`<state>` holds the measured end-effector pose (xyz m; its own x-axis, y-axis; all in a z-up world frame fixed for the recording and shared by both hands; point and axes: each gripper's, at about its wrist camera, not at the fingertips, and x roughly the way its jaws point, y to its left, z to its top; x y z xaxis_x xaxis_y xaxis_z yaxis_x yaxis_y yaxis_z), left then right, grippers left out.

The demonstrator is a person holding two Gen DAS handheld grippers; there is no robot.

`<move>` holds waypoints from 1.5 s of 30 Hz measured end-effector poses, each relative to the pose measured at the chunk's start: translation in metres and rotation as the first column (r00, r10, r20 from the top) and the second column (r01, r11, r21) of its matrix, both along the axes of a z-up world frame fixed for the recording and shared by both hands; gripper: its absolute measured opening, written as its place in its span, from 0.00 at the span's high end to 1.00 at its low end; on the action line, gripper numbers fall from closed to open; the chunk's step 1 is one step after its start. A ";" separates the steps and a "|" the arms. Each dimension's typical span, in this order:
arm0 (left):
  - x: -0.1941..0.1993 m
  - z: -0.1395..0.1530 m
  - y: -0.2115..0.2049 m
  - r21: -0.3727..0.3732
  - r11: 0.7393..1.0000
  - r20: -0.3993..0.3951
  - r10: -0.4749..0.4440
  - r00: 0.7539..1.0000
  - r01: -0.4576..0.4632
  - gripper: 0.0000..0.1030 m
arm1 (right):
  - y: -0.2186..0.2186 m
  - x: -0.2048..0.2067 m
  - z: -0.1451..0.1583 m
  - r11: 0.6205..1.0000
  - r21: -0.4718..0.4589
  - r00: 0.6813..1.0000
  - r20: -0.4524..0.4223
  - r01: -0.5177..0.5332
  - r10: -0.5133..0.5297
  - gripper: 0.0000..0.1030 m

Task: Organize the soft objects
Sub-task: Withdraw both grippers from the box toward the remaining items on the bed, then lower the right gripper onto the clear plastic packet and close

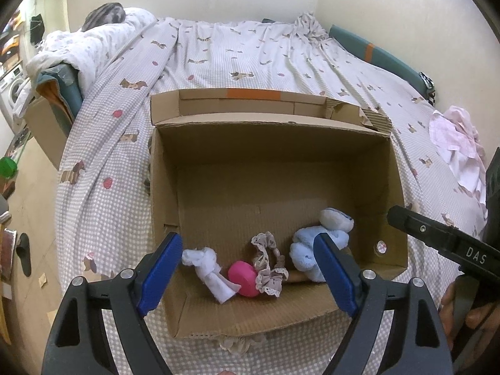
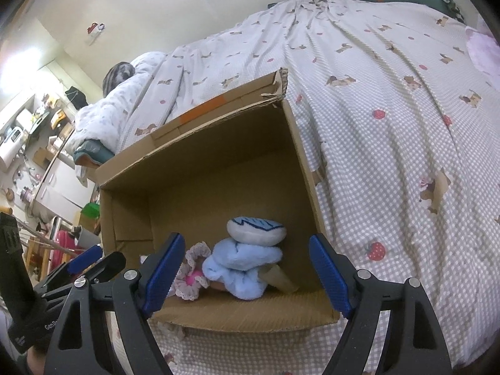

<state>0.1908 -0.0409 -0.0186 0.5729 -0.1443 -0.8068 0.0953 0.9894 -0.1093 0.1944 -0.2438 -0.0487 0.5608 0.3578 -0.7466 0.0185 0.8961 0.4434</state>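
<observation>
An open cardboard box (image 1: 312, 143) (image 2: 193, 156) stands on the bed. At its near end lie a white sock (image 1: 209, 268), a pink ball (image 1: 242, 278) (image 2: 191, 279), a lace scrunchie (image 1: 268, 265) (image 2: 192, 265), a blue plush (image 1: 304, 247) (image 2: 240, 265) and a white-and-blue plush piece (image 1: 336, 218) (image 2: 256, 231). My left gripper (image 1: 250, 275) is open and empty above the box's near end. My right gripper (image 2: 243, 278) is open and empty over the same end; its body shows in the left wrist view (image 1: 437, 237).
The bed has a checked sheet with dog prints (image 1: 250, 56) (image 2: 390, 125). A pink cloth (image 1: 456, 143) lies at the bed's right. A bunched quilt (image 1: 87, 47) (image 2: 125, 106) is at the far left. Floor and clutter lie to the left (image 1: 18, 218) (image 2: 37, 156).
</observation>
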 end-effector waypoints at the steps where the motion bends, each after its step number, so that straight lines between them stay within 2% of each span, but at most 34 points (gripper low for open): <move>1: -0.001 0.000 0.001 -0.001 1.000 0.000 0.000 1.000 0.000 0.18 | 0.000 -0.001 0.000 1.000 0.000 1.000 -0.001 0.002 -0.002 0.16; 11: -0.010 0.005 0.010 -0.011 0.999 -0.008 0.034 0.999 -0.034 0.18 | 0.003 -0.012 0.003 1.000 0.006 1.000 -0.013 0.020 -0.020 0.16; 17: -0.026 0.011 0.023 0.009 0.999 0.002 0.052 0.999 -0.052 0.18 | 0.013 -0.021 0.005 0.999 -0.033 1.000 -0.015 -0.019 0.019 0.16; 21: -0.036 0.014 0.032 -0.005 0.998 0.006 0.063 0.998 -0.063 0.18 | 0.015 -0.029 0.007 0.998 -0.038 0.999 -0.015 -0.040 0.039 0.16; 32: -0.062 0.005 0.035 0.031 0.996 -0.022 0.081 0.996 -0.080 0.18 | 0.013 -0.060 0.017 0.998 0.029 0.998 0.033 -0.063 0.062 0.16; 37: -0.071 0.000 0.041 0.037 0.995 -0.042 0.095 0.995 -0.094 0.18 | 0.017 -0.068 0.011 0.996 0.010 0.996 0.003 -0.089 0.089 0.16; 39: -0.074 -0.001 0.043 0.032 0.994 -0.054 0.102 0.993 -0.101 0.18 | 0.023 -0.069 0.002 0.992 -0.006 0.992 -0.042 -0.123 0.123 0.16; 42: -0.080 -0.006 0.047 0.032 0.993 -0.072 0.112 0.991 -0.110 0.18 | 0.038 -0.071 -0.016 0.977 -0.079 0.974 -0.125 -0.199 0.188 0.16; 45: -0.083 -0.010 0.051 0.035 0.993 -0.089 0.116 0.989 -0.114 0.18 | 0.053 -0.077 -0.026 0.946 -0.172 0.956 -0.158 -0.273 0.247 0.16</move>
<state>0.1076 0.0098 -0.0288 0.5089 -0.0570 -0.8589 -0.0282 0.9962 -0.0828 0.1171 -0.1905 -0.0750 0.3580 0.3221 -0.8764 -0.1797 0.9448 0.2738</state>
